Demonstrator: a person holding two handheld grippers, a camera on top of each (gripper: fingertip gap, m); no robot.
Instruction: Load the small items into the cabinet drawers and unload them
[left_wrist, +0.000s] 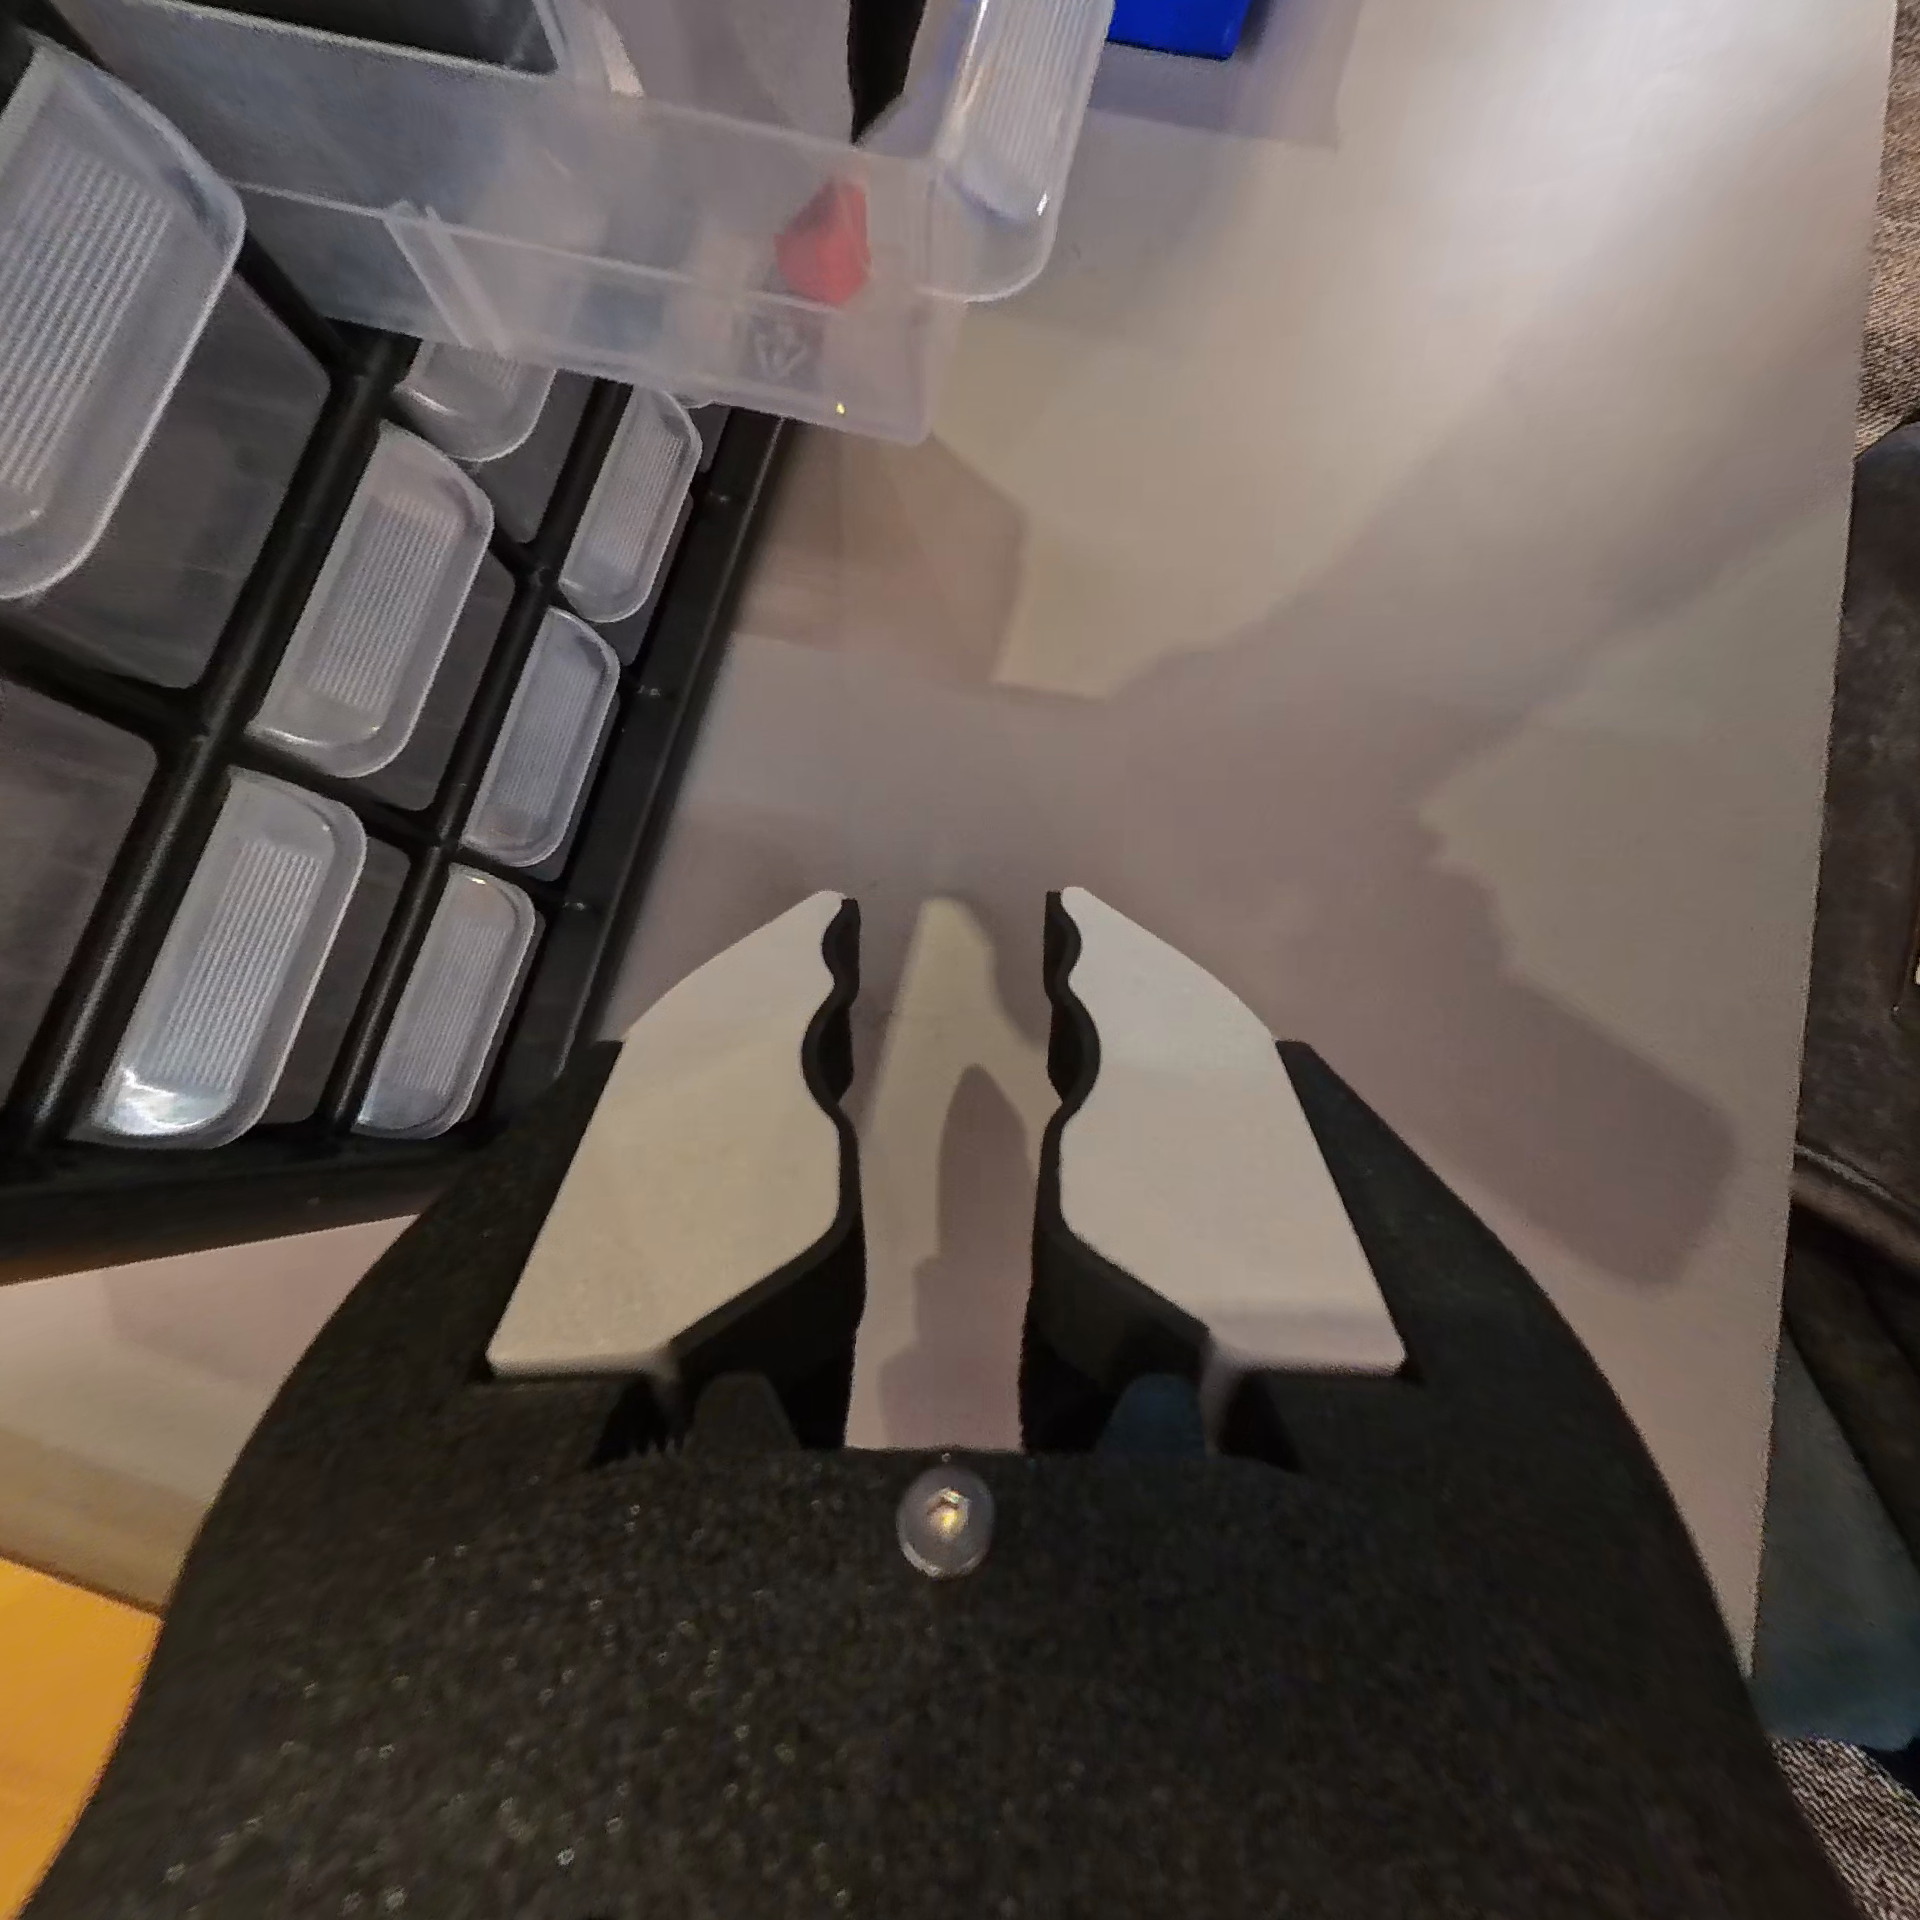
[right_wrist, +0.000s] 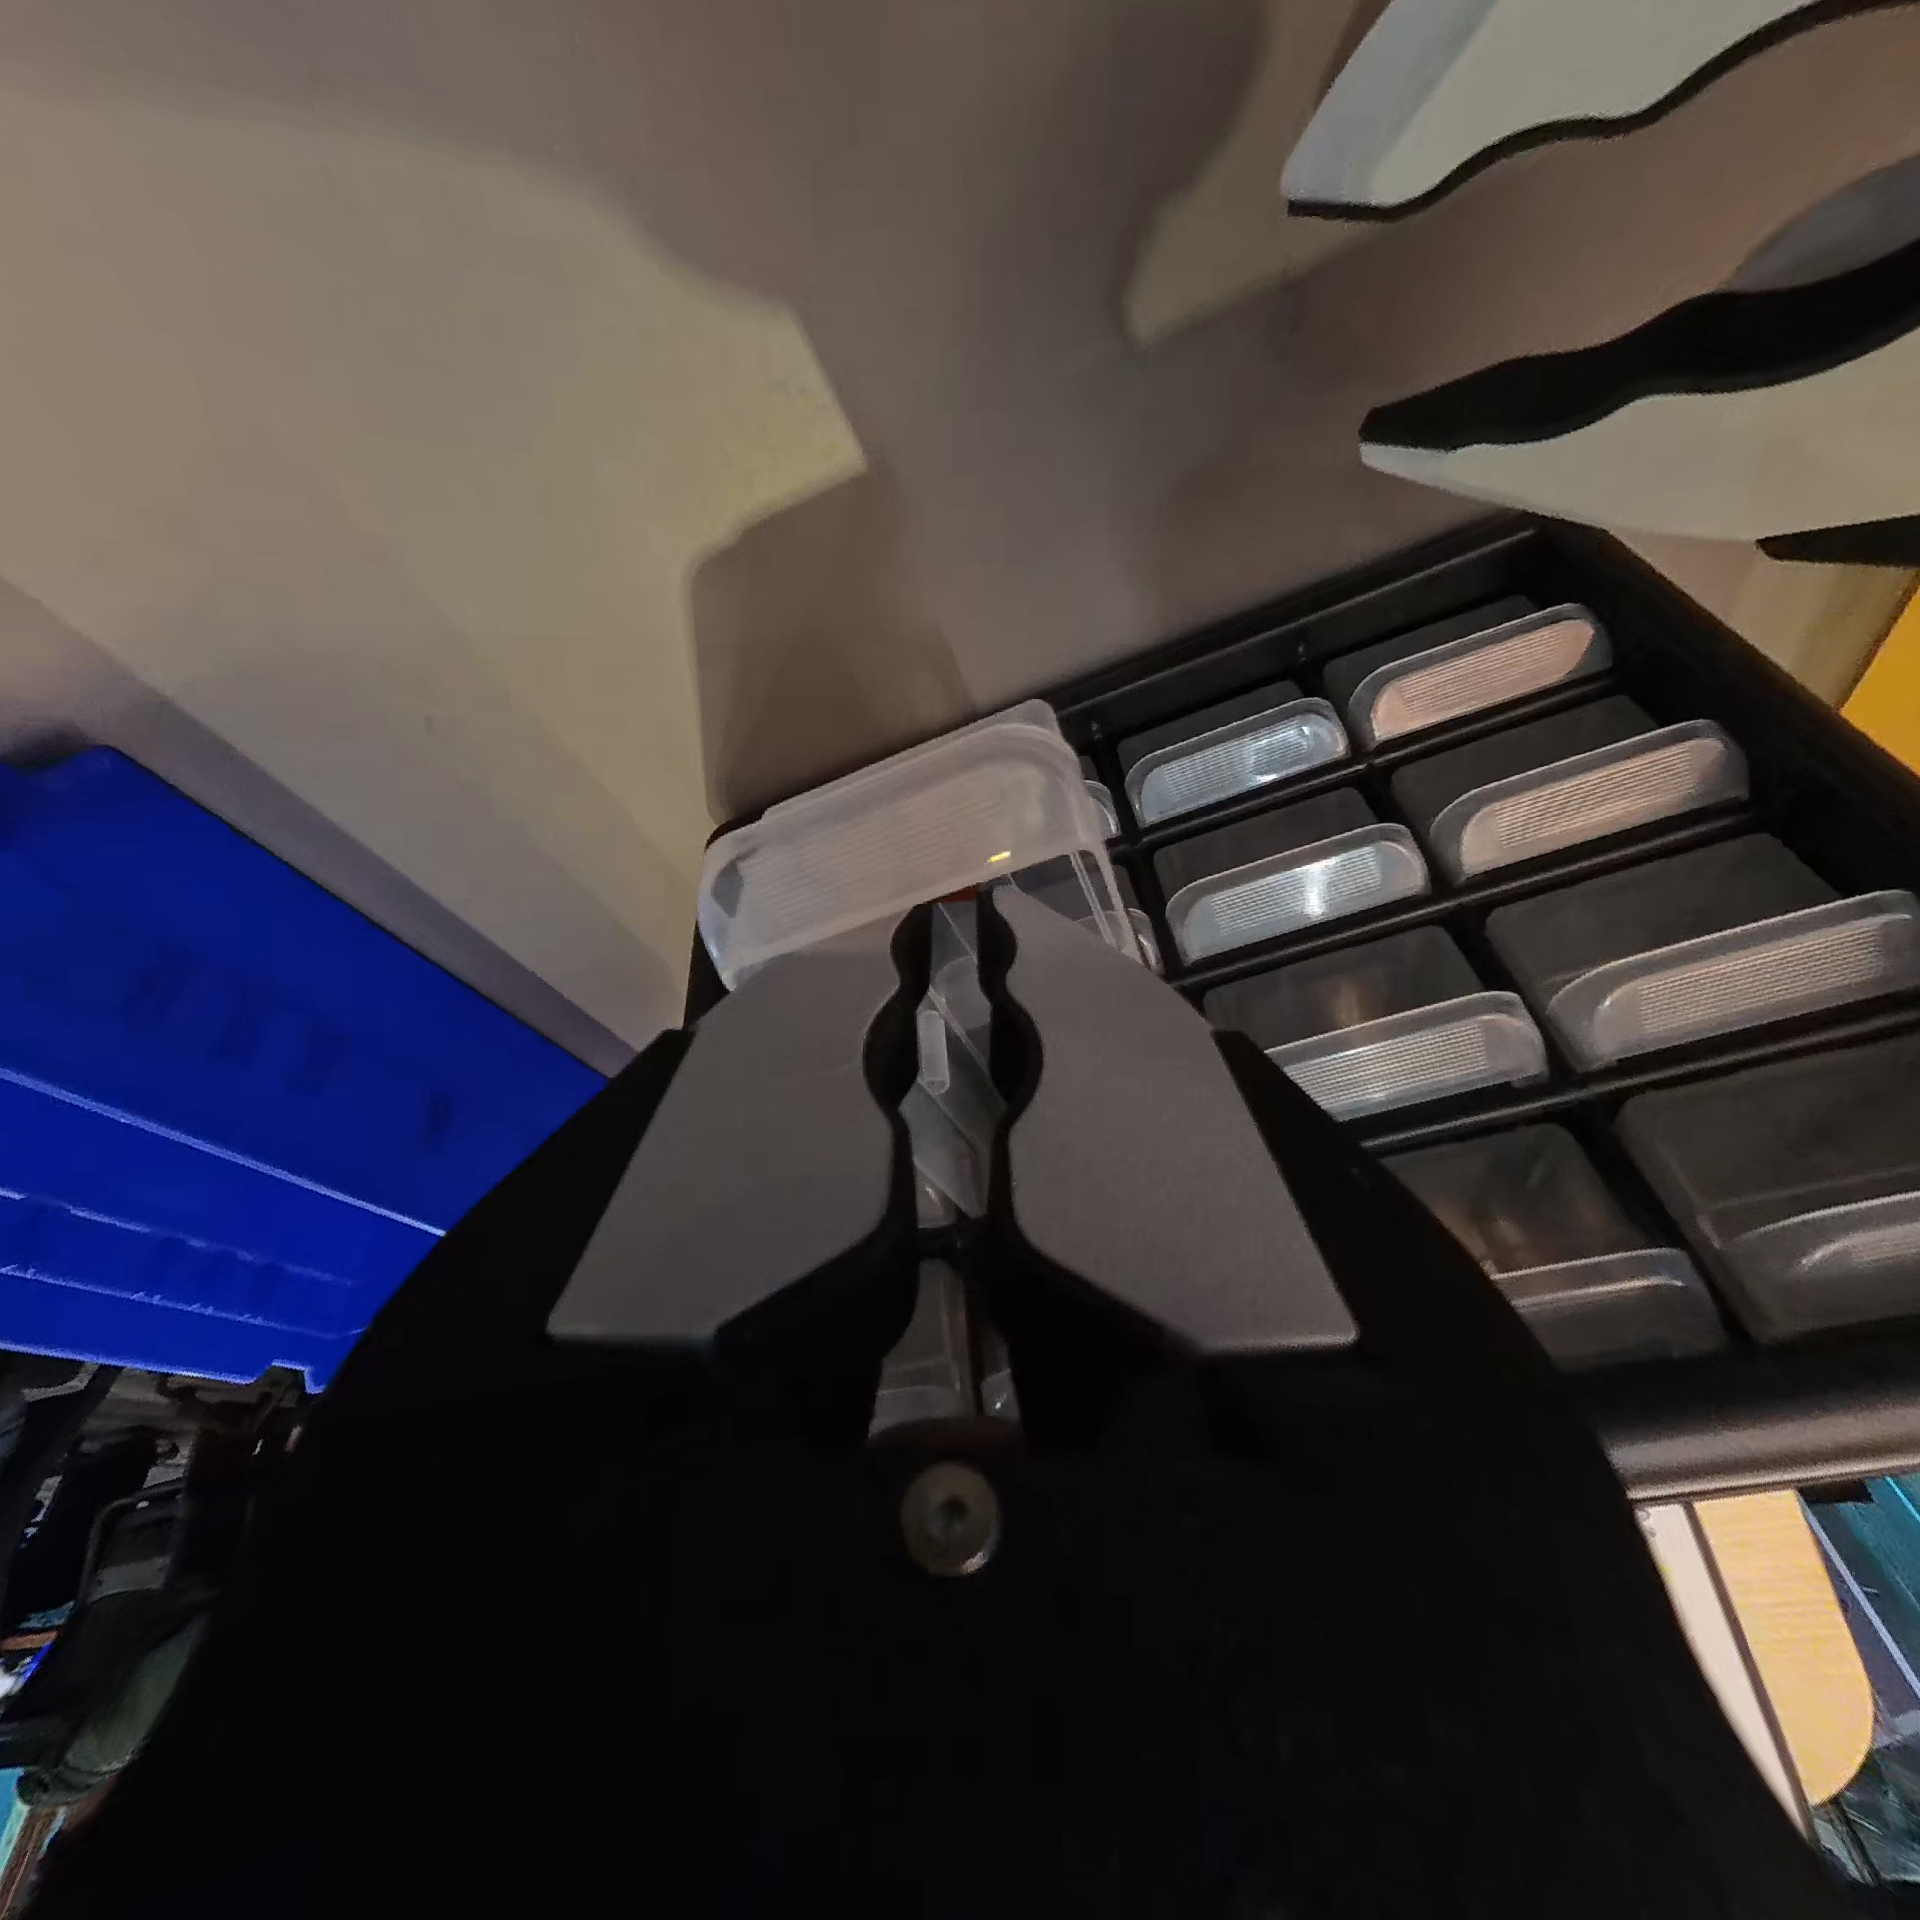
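The right gripper (right_wrist: 951, 925), jaws narrowed onto the wall of the pulled-out clear drawer (right_wrist: 904, 831) ahead of them, holds it beside the black cabinet (right_wrist: 1766, 665), while the left gripper (left_wrist: 951, 914) hovers part-open and empty, with the red item (left_wrist: 826, 244) inside that drawer beyond its tips.

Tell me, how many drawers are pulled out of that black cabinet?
1: a clear drawer sticks out of the cabinet on the side nearest the blue bin, with a red item inside. Every other visible drawer is pushed in; part of the cabinet is out of view.
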